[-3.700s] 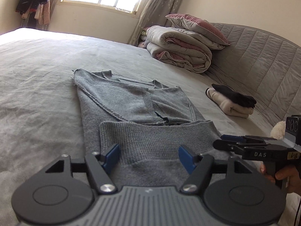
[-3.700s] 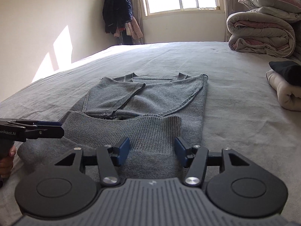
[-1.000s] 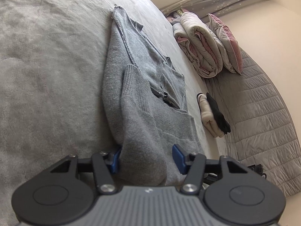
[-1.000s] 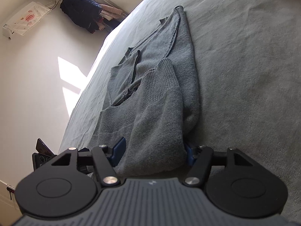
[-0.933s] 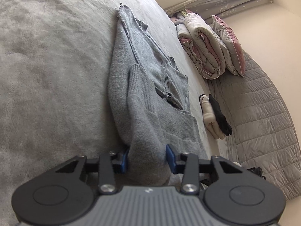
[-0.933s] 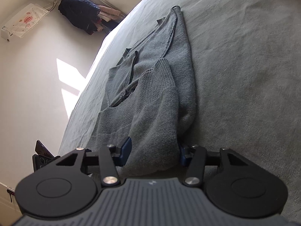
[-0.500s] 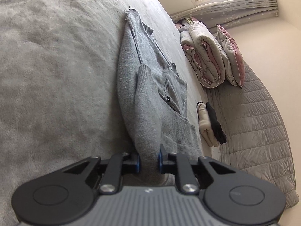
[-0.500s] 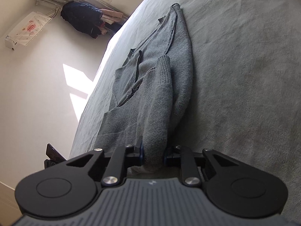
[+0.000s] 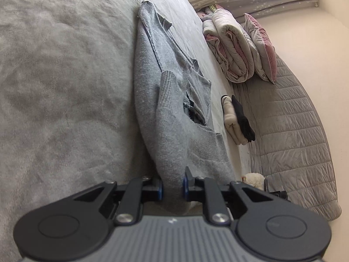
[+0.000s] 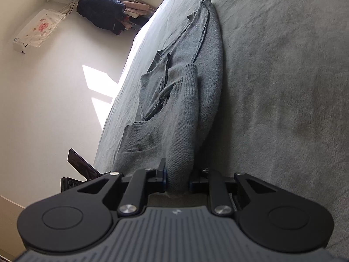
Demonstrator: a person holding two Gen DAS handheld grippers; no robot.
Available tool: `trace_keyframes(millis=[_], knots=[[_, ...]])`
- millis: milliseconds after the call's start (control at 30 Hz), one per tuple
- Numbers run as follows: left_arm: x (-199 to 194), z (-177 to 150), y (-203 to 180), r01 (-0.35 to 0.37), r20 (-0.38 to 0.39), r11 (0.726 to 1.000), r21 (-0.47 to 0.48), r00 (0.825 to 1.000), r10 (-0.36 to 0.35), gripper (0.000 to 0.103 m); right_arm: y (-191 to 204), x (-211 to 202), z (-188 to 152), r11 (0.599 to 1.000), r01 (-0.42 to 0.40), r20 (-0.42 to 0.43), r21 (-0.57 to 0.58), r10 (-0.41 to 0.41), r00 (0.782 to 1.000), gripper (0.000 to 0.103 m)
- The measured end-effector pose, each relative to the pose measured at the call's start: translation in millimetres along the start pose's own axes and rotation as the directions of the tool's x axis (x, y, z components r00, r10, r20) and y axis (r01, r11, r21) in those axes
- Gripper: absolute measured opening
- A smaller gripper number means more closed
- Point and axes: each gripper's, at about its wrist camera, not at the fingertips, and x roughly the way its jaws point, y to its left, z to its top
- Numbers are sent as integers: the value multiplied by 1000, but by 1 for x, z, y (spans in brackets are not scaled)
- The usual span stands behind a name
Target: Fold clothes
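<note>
A grey knit sweater [image 9: 152,80] lies on the grey bed [image 9: 61,87], its sleeves folded in and its ribbed hem doubled back. My left gripper [image 9: 172,185] is shut on the near left corner of the sweater's bottom fold. My right gripper [image 10: 177,180] is shut on the near right corner of the same sweater [image 10: 196,83]. Both corners are bunched between the blue pads and lifted a little. The other gripper's body [image 10: 78,170] shows at the left edge of the right wrist view.
A rolled quilt and pink pillow [image 9: 237,48] sit at the head of the bed. A folded cream and black stack [image 9: 235,120] lies beside the padded headboard [image 9: 294,131]. Dark clothes [image 10: 102,15] hang by the window.
Both grippers dropped to the sweater's near fold and closed on it, from open a second ago to shut now. The held edge has bunched and risen slightly.
</note>
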Motion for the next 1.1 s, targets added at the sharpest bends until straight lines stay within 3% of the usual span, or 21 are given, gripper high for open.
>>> trace_keyframes(millis=[233,433,533,600,667,867,1000,1100], knots=[[-7,-21,4,3,-130,997,73,991,7,16,0,-13,-16,1000,16,-100,-13,-18,995,21],[-2,-19,9,11,-178,997,80,984,3,19,-7,-6,-13,999,34,-138,-9,-35,990,23],[-8,-16,6,7,-176,994,105,984,12,23,-4,-8,-9,999,39,-140,-22,-42,989,31],[-15,-12,4,-7,-153,992,129,988,26,26,-3,-14,-7,998,43,-126,-36,-48,991,46],[-25,-6,3,-24,-111,989,148,993,40,29,-2,-21,-5,997,52,-103,-55,-58,993,53],[-33,8,-2,-39,11,988,149,999,38,29,3,-36,0,979,147,66,-141,-139,988,53],[-24,14,-12,-44,66,986,159,997,34,29,16,-27,-2,961,164,130,-220,-138,982,50],[-15,15,-24,-102,114,973,209,990,80,29,27,-13,-4,935,199,172,-293,-153,973,45]])
